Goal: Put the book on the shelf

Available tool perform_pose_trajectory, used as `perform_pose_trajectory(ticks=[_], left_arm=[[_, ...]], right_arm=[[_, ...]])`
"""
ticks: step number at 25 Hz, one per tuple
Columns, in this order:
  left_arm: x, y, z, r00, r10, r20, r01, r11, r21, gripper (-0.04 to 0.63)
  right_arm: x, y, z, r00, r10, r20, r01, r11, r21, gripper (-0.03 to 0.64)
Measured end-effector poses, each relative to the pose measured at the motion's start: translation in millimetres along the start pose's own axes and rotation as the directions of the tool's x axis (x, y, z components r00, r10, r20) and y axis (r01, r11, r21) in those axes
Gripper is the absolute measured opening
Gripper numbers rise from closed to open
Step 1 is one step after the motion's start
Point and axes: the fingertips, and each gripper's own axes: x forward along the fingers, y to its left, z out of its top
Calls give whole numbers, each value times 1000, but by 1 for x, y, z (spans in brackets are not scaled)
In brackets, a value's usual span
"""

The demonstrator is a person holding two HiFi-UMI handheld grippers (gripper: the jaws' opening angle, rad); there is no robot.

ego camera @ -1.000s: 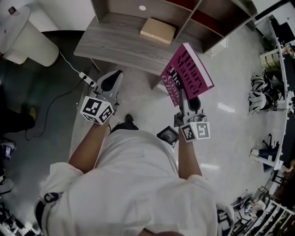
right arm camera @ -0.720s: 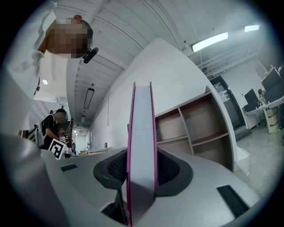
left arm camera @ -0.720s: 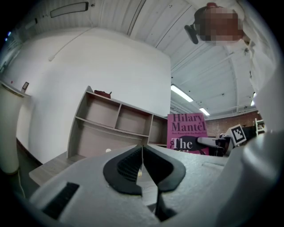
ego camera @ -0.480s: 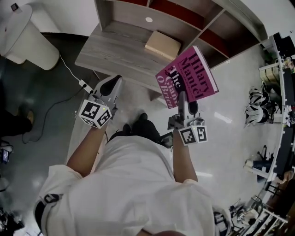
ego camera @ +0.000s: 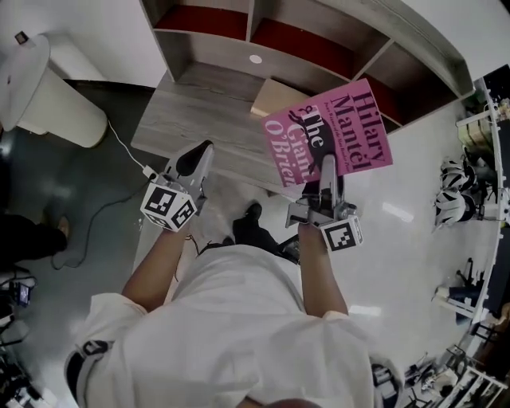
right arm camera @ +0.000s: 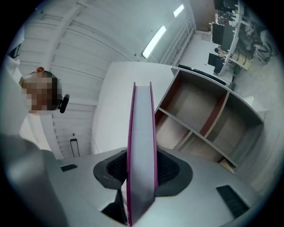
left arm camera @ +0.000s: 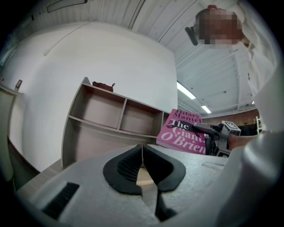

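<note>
A pink book (ego camera: pixel 331 131) is held cover-up in the air before the shelf (ego camera: pixel 249 17), which stands at its twelve o'clock. The right gripper (ego camera: pixel 328 171), at the book's six o'clock, clamps its lower edge between its jaws. At nine o'clock the left gripper (ego camera: pixel 199 155), jaws pressed together on nothing, points at a wooden ledge (ego camera: pixel 191 96).

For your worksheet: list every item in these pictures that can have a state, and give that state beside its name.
book: closed, held up in the air, not yet on the shelf
right gripper: jaws shut on the book's edge
left gripper: jaws together, nothing between them
shelf: upright, open-fronted
cardboard box: closed, lying flat on the wooden top
</note>
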Motion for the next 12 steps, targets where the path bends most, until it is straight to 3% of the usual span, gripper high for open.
perform_pose_trajectory(ticks=[5,12], left_arm=[[4,8,-13,1000,-12,17,12,1000,9,23],[70,13,14,999,-53,9,53,998,24,23]], right_arm=[[-2,-6,-9,998,5,68,-12,994,108,141],[44,-47,2,987,-103,121,62,950,305,141]])
